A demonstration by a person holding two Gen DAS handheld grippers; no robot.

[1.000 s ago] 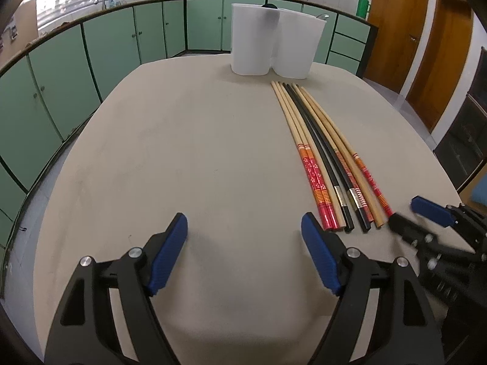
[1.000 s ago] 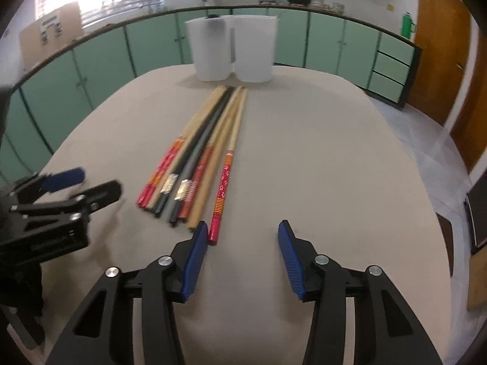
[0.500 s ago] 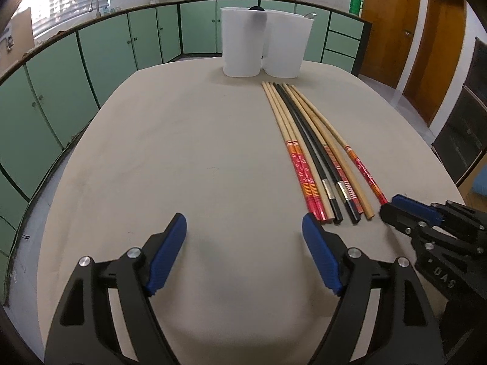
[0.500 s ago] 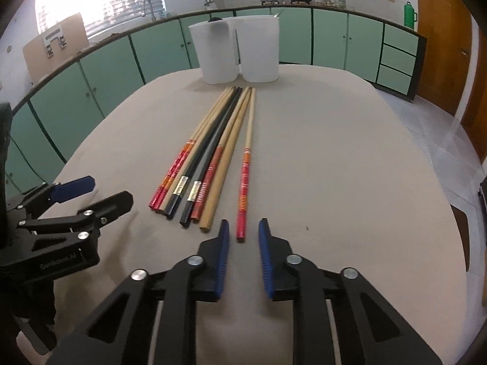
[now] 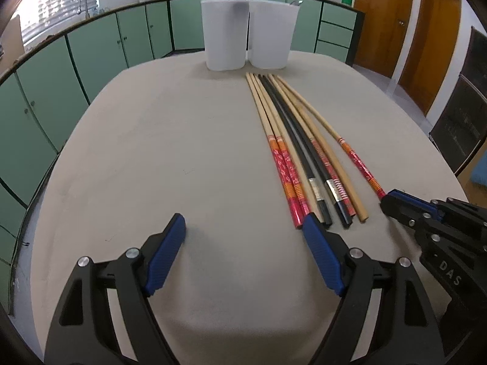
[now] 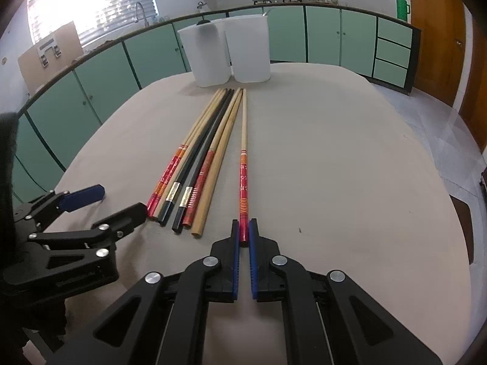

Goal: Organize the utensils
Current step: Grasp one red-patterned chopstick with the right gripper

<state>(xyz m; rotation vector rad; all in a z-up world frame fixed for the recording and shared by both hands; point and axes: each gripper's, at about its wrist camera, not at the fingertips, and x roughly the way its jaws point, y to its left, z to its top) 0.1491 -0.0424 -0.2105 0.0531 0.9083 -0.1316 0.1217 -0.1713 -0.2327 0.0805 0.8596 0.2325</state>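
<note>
The right gripper (image 6: 244, 231) pinches the red end of one chopstick (image 6: 243, 164), which lies on the table (image 6: 334, 167) apart from the other chopsticks (image 6: 194, 170), its pale tip pointing toward two white tubs (image 6: 225, 54) at the far edge. The left gripper (image 5: 243, 234) hovers wide open and empty just beside the near ends of the bundle. The grip sits at the very end of the stick (little overlap with the pads), so the lift looks best made slowly and level, since a long stick held at one end is likely to droop or twist. Judged from here, the tip should be raised clear of a tub's rim before lowering it in; which tub suits this pattern cannot be told.
</note>
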